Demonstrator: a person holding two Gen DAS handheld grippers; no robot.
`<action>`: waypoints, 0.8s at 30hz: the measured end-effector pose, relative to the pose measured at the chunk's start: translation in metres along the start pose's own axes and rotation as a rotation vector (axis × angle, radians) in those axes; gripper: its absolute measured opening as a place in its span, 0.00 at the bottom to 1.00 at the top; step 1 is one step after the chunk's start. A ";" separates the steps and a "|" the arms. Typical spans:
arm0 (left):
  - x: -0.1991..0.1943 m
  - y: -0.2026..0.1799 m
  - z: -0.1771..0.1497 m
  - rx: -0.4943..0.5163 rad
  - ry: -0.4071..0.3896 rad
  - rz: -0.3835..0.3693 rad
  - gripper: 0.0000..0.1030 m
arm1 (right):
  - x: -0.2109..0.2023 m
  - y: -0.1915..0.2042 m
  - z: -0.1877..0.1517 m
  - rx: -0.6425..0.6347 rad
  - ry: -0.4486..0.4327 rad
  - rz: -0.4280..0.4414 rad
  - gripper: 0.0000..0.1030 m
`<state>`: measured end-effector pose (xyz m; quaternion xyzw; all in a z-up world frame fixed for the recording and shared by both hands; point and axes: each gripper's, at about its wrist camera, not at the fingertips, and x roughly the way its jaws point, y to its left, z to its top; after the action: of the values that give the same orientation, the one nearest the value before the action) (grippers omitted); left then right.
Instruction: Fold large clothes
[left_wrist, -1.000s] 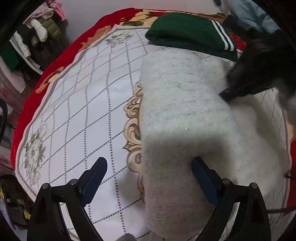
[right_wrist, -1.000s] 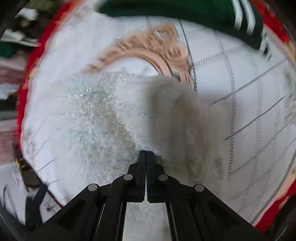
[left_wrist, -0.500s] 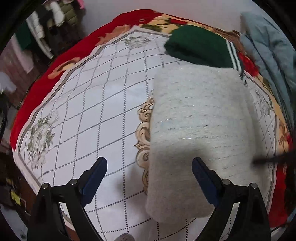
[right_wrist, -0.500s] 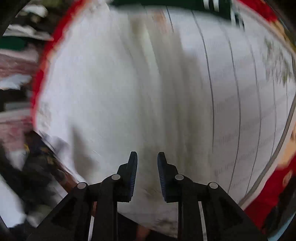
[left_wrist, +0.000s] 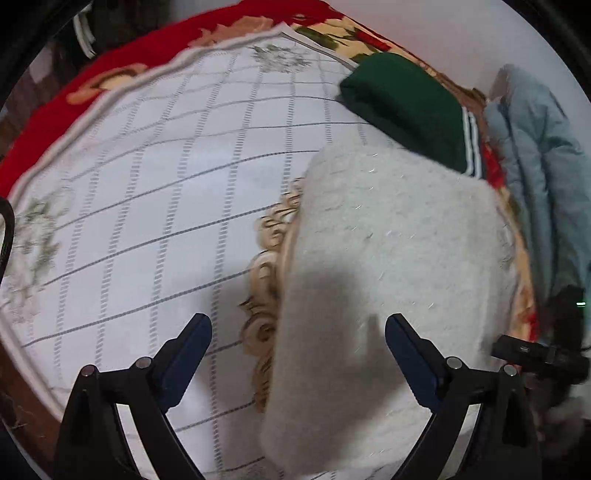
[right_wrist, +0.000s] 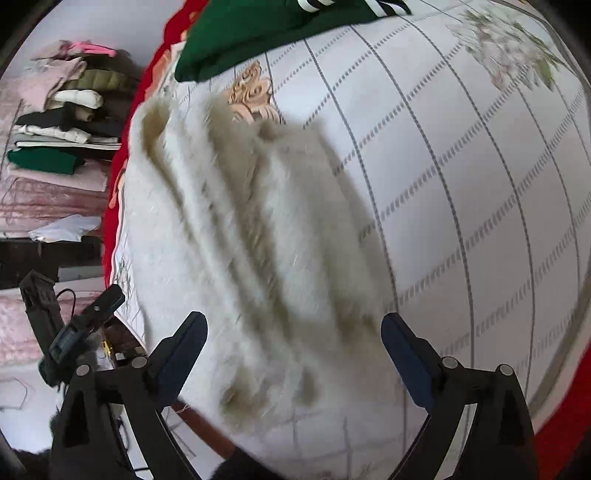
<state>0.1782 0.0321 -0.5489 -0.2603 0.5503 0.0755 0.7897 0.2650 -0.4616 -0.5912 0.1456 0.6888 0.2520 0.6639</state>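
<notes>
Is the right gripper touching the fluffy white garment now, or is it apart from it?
Cannot tell. In the right wrist view the right gripper stands wide open over the white garment, nothing clamped between its fingers, but the blurred fabric under the fingertips hides any gap or contact.

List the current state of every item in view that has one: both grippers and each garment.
left hand-held gripper: open, holding nothing
right hand-held gripper: open, holding nothing
fuzzy white sweater: folded, lying flat on the bedspread, released
green striped garment: folded, lying beyond the sweater
light blue garment: lying at the bed's edge, not neatly folded
clothes pile: stacked off the bed
</notes>
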 end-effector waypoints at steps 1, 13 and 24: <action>0.005 -0.001 0.003 0.002 0.012 -0.028 0.93 | 0.007 -0.005 0.007 -0.002 -0.008 0.056 0.94; 0.057 0.006 0.036 0.017 0.099 -0.246 0.95 | 0.089 0.001 0.044 0.010 0.210 0.544 1.00; 0.067 -0.003 0.056 0.160 0.155 -0.285 0.95 | 0.093 0.012 0.027 0.113 0.094 0.458 1.00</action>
<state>0.2517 0.0462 -0.5940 -0.2773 0.5712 -0.1015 0.7659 0.2834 -0.3980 -0.6626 0.3229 0.6809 0.3637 0.5475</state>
